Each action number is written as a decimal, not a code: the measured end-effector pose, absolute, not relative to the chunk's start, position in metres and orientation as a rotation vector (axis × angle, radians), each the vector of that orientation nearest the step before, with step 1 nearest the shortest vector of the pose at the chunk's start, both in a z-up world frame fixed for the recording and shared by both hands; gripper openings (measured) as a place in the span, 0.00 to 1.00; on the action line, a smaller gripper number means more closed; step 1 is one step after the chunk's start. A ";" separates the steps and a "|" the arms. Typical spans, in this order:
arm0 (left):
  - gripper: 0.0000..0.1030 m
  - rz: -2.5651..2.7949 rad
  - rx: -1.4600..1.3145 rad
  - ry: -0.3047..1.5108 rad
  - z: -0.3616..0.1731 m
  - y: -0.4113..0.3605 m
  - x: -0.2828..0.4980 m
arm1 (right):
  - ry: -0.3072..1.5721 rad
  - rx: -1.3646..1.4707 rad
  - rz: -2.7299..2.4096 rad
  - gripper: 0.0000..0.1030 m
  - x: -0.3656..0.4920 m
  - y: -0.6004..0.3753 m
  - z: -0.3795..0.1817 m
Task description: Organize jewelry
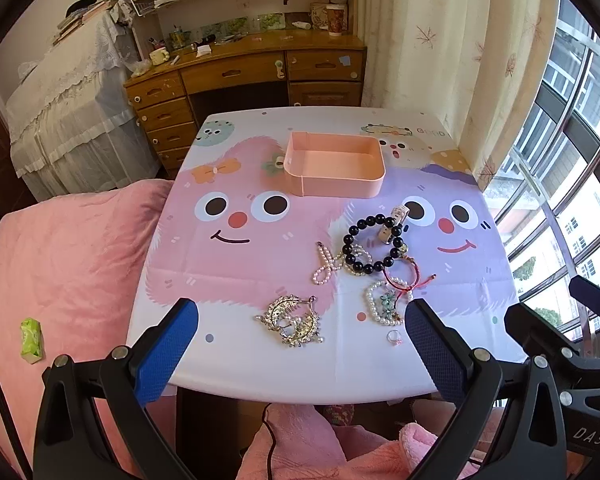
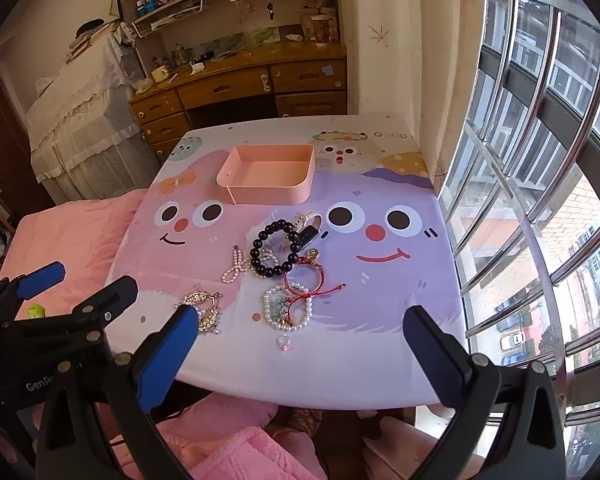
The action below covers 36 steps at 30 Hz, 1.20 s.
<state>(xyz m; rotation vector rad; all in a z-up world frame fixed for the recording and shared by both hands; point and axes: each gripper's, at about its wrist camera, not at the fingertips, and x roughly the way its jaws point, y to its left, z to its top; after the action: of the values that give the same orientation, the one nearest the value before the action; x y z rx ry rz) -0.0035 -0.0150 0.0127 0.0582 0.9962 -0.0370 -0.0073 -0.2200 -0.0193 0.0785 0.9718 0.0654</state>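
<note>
**Above the counter's near edge: both jaws open, jewelry ahead**

Left wrist view: we hold the left gripper spread, empty; gold hairpiece lies nearest.

Right wrist view: our right gripper gapes; pearl bracelet ahead, pink tray beyond.

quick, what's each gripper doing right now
Left gripper: open, holding nothing, above the near table edge.
Right gripper: open, holding nothing, short of the small pink-stoned ring.
</note>
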 end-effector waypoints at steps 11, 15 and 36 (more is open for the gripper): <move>0.99 -0.030 0.095 0.962 0.021 -0.027 -0.003 | 0.949 0.069 0.047 0.99 -0.006 -0.227 -0.012; 0.99 -0.038 0.089 0.967 0.022 -0.028 -0.001 | 0.945 0.057 0.044 0.99 -0.006 -0.227 -0.010; 0.99 -0.070 0.050 1.076 -0.054 0.012 0.024 | 0.931 0.066 0.133 0.99 -0.007 -0.208 -0.076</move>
<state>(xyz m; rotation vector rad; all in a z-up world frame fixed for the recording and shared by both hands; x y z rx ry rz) 0.0243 0.0118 -0.0535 0.0502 1.0759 -0.0703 -0.0074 -0.2080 -0.0756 0.0657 0.9314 0.1327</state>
